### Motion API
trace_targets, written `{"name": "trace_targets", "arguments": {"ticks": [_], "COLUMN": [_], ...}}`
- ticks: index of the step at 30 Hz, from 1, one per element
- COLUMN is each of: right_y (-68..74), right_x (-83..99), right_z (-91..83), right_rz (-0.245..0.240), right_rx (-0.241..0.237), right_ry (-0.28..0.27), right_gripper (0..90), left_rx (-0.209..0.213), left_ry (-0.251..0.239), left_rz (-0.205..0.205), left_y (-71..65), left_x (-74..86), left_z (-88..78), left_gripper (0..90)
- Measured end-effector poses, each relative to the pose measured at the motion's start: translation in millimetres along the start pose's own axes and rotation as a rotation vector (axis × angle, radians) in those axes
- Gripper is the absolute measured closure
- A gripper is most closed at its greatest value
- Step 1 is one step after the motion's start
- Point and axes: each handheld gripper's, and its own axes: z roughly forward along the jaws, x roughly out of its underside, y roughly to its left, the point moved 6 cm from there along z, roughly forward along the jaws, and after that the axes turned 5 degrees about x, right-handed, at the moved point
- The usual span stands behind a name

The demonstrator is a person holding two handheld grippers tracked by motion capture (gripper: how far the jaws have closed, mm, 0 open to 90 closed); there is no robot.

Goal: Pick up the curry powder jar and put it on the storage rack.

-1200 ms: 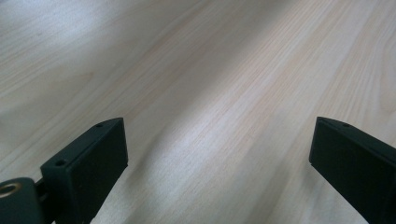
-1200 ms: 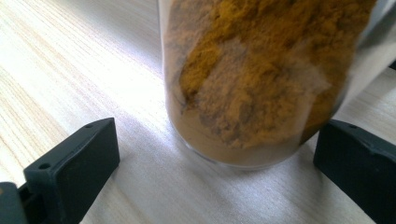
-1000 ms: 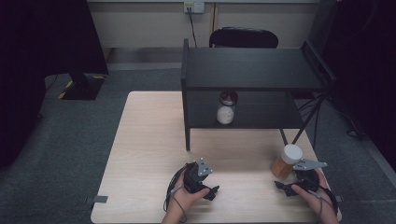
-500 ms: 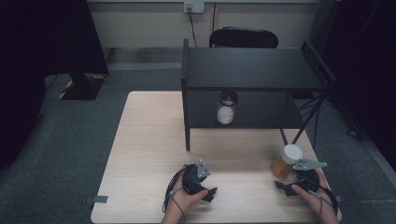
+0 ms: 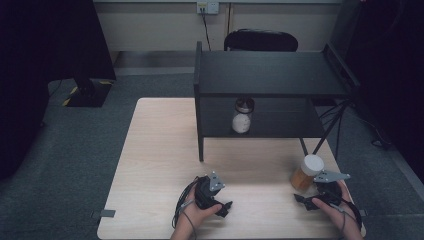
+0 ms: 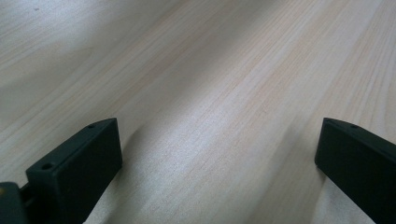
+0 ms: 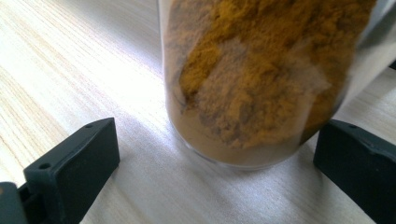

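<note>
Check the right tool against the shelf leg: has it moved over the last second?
No. The right tool stays put beside the orange spice jar, at the same offset from the shelf's front right leg as before.

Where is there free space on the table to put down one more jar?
The table is bare along its left half, from the shelf unit leg to the left edge, and between the left gripper and the orange-powder jar. It is crowded at the right front, where the right gripper meets that jar. The lower shelf holds a white-powder jar.
</note>
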Motion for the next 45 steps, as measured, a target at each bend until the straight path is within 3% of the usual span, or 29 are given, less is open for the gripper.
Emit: {"name": "trace_targets", "arguments": {"ticks": [19, 31, 45], "right_y": [-2.0, -8.3, -12.7], "right_x": [-3.1, -9.2, -21.6], "right_z": [-3.9, -21.5, -33.7], "right_rz": [0.01, 0.036, 0.055], "right_rx": [0.005, -0.006, -0.017], "right_ry": [0.02, -0.049, -0.09], "right_gripper": [1.2, 1.1, 1.1], "left_rx": [0.0, 0.0, 0.0], "left_ry": [0.0, 0.0, 0.0], "left_rz": [0.0, 0.0, 0.0], "left_y": [0.0, 0.1, 0.1], "left_x": [0.0, 0.0, 0.0], "left_z": [0.0, 0.0, 0.0], "left_gripper": [0.1, 0.2, 0.1]}}
